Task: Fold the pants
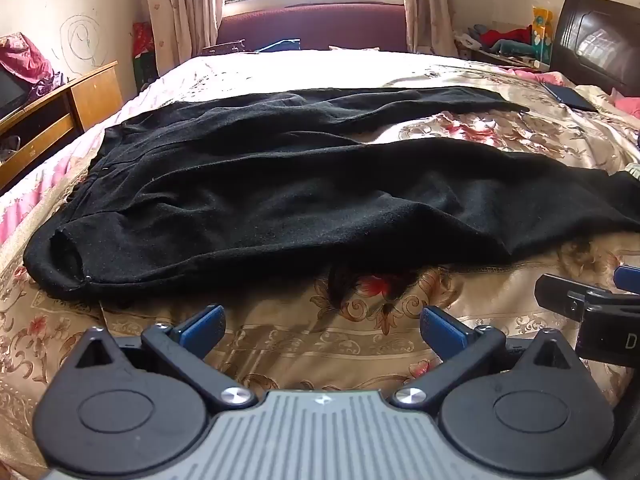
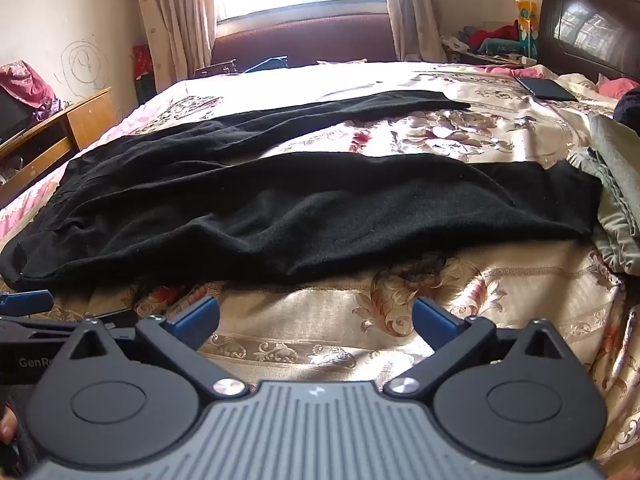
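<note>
a wide bed under a shiny gold floral satin bedspread (image 1: 328, 344) fills both views, and across it lies a pair of black soft-knit pants (image 1: 280, 184), spread flat with the waistband to the left and the two legs running off to the right, so the long axis runs side to side across the grippers' line of sight. the legs are parted, with a wedge of bedspread showing between them; the nearer leg ends just beside a crumpled grey-green garment (image 2: 616, 200) at the right edge. the near hem of the pants sits just ahead of both tools, not touching either. the left gripper (image 1: 322, 326), black with blue pads, hovers low over the bedspread with its fingers spread wide and nothing between them, facing the seat and waist end. the right gripper (image 2: 316, 318), likewise spread and empty, faces the middle of the nearer leg, so it is the closer one to the cuffs. no fold looks started yet; a likely first move is each tool pinching the near edge. no containers are in view; a dark flat tablet (image 2: 546, 88) lies near the headboard.
</note>
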Demonstrator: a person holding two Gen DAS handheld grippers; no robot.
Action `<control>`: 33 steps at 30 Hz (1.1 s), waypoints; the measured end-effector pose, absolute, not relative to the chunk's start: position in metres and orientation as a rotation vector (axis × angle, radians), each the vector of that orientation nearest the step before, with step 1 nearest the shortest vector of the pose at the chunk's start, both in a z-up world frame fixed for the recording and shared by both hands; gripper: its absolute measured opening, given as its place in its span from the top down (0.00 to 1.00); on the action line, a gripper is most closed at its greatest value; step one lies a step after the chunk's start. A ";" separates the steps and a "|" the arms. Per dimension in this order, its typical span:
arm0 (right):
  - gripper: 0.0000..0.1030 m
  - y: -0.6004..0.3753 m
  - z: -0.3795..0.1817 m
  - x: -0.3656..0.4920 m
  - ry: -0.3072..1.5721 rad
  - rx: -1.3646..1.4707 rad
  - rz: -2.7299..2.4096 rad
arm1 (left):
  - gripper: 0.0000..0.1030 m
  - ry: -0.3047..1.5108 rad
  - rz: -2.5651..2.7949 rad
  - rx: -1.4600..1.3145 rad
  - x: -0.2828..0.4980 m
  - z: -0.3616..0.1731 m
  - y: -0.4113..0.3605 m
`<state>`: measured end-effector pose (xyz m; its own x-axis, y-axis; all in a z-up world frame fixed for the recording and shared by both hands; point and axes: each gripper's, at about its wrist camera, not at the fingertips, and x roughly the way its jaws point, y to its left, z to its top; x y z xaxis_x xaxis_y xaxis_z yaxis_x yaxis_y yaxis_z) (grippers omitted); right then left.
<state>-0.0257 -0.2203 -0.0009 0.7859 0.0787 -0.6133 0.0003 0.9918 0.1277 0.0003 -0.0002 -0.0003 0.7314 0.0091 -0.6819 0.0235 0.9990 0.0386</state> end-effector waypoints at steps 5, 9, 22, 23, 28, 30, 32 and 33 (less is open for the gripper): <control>0.01 -0.219 -0.002 -0.025 0.669 0.115 0.040 | 0.00 0.762 -0.004 0.034 0.005 -0.002 0.000; 0.01 -0.218 -0.004 -0.024 0.671 0.117 0.042 | 0.00 0.756 -0.009 0.032 0.002 -0.001 -0.001; 0.01 -0.215 -0.004 -0.024 0.676 0.101 0.041 | 0.00 0.759 -0.014 0.027 0.002 -0.003 0.001; 0.01 -0.215 -0.004 -0.024 0.677 0.101 0.041 | 0.00 0.758 -0.015 0.030 0.002 -0.003 0.001; 0.01 -0.215 -0.004 -0.024 0.676 0.100 0.041 | 0.00 0.755 -0.018 0.036 0.001 -0.003 -0.001; 0.01 -0.215 -0.005 -0.024 0.675 0.100 0.040 | 0.00 0.756 -0.018 0.035 0.001 -0.003 -0.001; 0.01 -0.215 -0.005 -0.024 0.676 0.100 0.040 | 0.00 0.758 -0.018 0.034 0.001 -0.003 -0.001; 0.01 -0.215 -0.005 -0.025 0.676 0.100 0.040 | 0.00 0.758 -0.018 0.034 0.000 -0.003 -0.001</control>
<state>-0.0245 -0.2150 -0.0047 0.7794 0.0696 -0.6226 -0.0044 0.9944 0.1058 0.0003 -0.0011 -0.0030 0.7259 -0.0040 -0.6878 0.0285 0.9993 0.0243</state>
